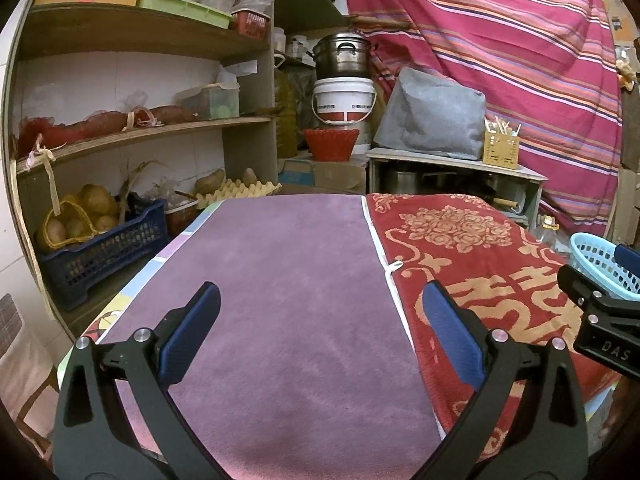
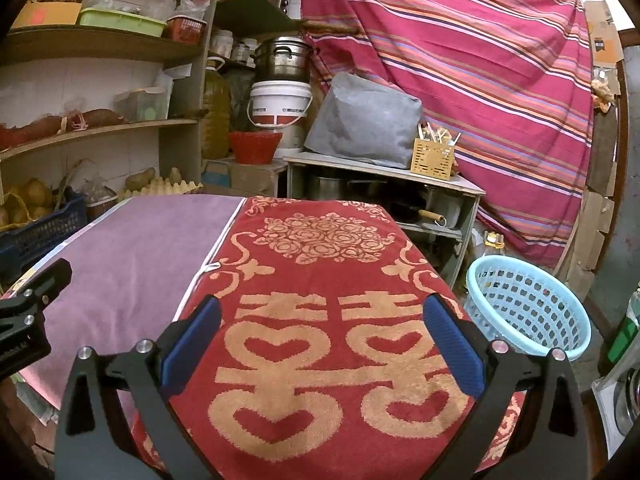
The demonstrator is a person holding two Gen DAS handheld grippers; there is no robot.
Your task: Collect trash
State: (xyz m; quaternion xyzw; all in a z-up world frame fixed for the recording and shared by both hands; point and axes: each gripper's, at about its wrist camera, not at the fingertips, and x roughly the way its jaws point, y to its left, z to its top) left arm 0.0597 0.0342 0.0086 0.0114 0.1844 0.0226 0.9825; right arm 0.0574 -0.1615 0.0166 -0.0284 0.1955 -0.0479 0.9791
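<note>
My left gripper [image 1: 320, 300] is open and empty above a purple towel [image 1: 280, 280] on the table. My right gripper [image 2: 322, 316] is open and empty above a red and gold towel [image 2: 320, 264] beside it. A light blue plastic basket [image 2: 528, 304] stands off the table's right side; it also shows at the right edge of the left wrist view [image 1: 604, 264]. I see no loose trash on the towels. The right gripper's body [image 1: 604, 328] shows at the right of the left wrist view, and the left gripper's body [image 2: 28, 312] at the left of the right wrist view.
Wooden shelves [image 1: 132, 136] with potatoes in a dark blue crate [image 1: 104, 248] stand at the left. Beyond the table are an egg tray [image 1: 240, 190], a red basket [image 1: 330, 144], a white bucket [image 1: 344, 100] under a steel pot, and a low cabinet [image 2: 384, 184]. A striped cloth [image 2: 460, 60] hangs behind.
</note>
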